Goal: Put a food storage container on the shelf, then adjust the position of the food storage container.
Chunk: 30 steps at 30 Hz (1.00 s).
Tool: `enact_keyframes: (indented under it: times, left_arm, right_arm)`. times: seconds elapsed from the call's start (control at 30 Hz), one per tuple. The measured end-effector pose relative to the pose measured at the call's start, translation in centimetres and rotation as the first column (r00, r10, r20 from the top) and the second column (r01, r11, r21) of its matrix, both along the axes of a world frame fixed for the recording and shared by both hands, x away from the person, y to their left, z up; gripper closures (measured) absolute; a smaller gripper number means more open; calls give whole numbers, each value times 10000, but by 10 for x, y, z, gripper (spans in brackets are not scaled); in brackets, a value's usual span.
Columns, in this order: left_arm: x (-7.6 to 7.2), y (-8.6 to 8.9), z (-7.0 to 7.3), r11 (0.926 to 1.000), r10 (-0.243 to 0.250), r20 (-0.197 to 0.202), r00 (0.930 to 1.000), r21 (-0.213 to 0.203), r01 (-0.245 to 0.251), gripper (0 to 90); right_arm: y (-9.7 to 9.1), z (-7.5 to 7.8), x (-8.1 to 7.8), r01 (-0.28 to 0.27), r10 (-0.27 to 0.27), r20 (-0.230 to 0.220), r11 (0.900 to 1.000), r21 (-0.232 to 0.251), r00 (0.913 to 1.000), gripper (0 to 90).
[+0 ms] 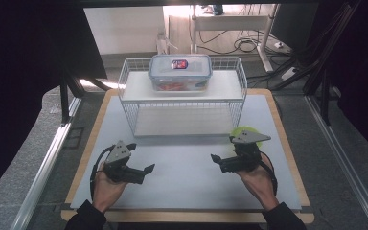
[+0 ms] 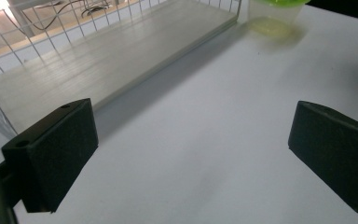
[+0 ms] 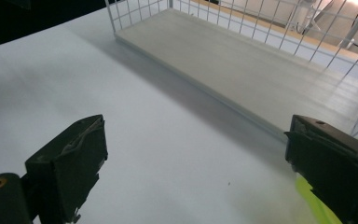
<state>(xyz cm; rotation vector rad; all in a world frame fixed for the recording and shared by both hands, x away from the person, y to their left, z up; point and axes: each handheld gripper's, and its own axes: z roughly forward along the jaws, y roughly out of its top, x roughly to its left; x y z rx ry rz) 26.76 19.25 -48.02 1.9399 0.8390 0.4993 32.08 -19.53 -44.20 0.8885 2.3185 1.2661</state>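
A: Item one, wire rack. We list a clear lidded box on its top shelf.

B: Item two, left gripper, and item three, right gripper, both before the rack, jaws wide, nothing between them.

A: Green-lidded tub at the rack's right front corner, just beside the right gripper.

B: Step: we judge approach. Next: reach, then close.
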Motion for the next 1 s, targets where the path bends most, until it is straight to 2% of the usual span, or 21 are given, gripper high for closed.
enact_keyframes:
  times: [0.13,0.23,0.33,0.43,0.5,0.8,0.9,1.0]
  left_arm:
    - [-8,3,-13,10000,-77,-163,9998,-27,76,3]
    - [-12,3,-21,9997,-203,-249,9995,126,206,0]
    - [-16,2,-27,9989,-440,-270,9987,156,444,0]
    - [-17,-1,-32,9971,-463,-356,9983,581,483,0]
    - [-17,-2,-33,9969,-408,-354,9985,664,431,0]
    - [-17,2,-32,9987,-149,-286,9995,479,163,4]
    - [-17,3,-33,9990,-147,-342,9993,426,161,5]
    - [-16,3,-32,9989,-125,-336,9994,439,140,5]
  right_arm:
    - [-5,-10,-8,-33,34,-72,9999,125,10000,48]
    - [-8,-17,-13,-64,67,-187,9999,140,9998,43]
    - [-10,-26,-17,-128,133,-572,9999,90,9983,39]
    - [-10,-33,-21,-126,124,-726,9999,-32,9973,35]
    - [-11,-36,-22,-73,64,-741,9999,-119,9972,35]
    - [-13,-40,-17,125,-151,-796,9994,-327,9967,12]
    - [-16,-38,-14,246,-274,-1141,9994,-256,9931,12]
    - [-21,-33,-10,419,-450,-1554,9989,-232,9868,67]
